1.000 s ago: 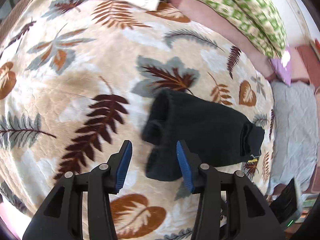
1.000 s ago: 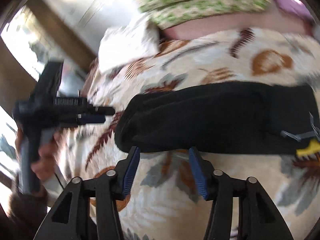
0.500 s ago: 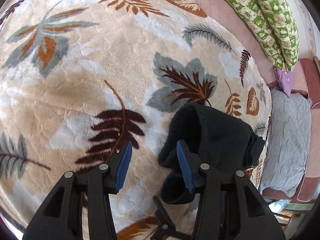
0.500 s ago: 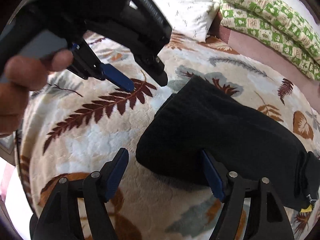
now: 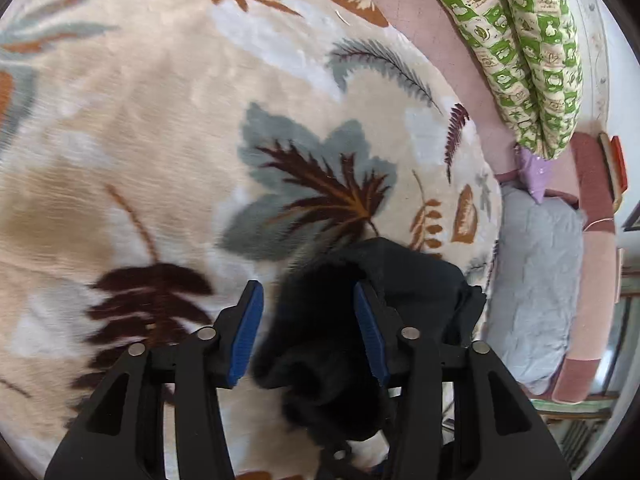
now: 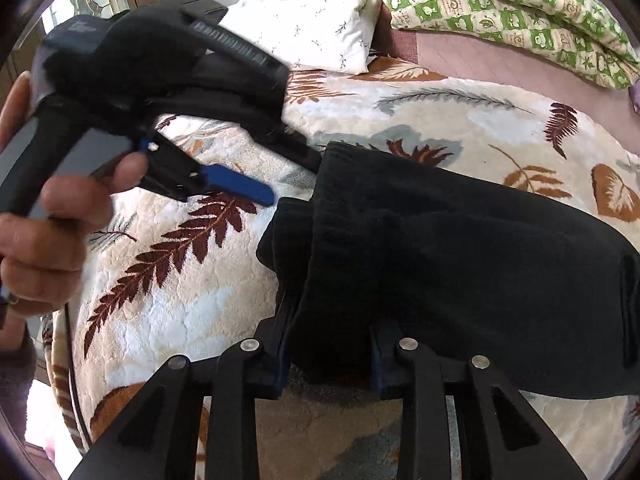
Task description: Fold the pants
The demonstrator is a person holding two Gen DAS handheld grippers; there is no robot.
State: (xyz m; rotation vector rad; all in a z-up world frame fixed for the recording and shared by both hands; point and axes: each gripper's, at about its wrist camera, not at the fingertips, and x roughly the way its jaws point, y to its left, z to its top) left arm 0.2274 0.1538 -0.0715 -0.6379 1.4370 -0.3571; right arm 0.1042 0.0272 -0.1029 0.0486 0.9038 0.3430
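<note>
Black pants [image 6: 460, 248], folded into a thick band, lie on a leaf-patterned blanket [image 6: 160, 320]. In the right wrist view my right gripper [image 6: 330, 332] straddles the near corner of their left end. Its jaws are closing and the pads press into the bunched fabric, which hides them. My left gripper [image 6: 288, 178], held by a hand [image 6: 60, 220], reaches the same end from the upper left. In the left wrist view the pants [image 5: 420, 280] have their end between the blue pads of the left gripper [image 5: 306, 292]. Those jaws are opening, with a gap on the left side.
The blanket [image 5: 160, 140] covers a bed. A white pillow [image 6: 312, 28] and a green patterned quilt [image 6: 500, 8] lie at the far side on a pink sheet. A grey cloth [image 5: 536, 280] lies past the blanket's right edge.
Both grippers came down to the pants' left end. The right jaws widened, then closed on the near corner. The pants' end now sits between the left jaws.
</note>
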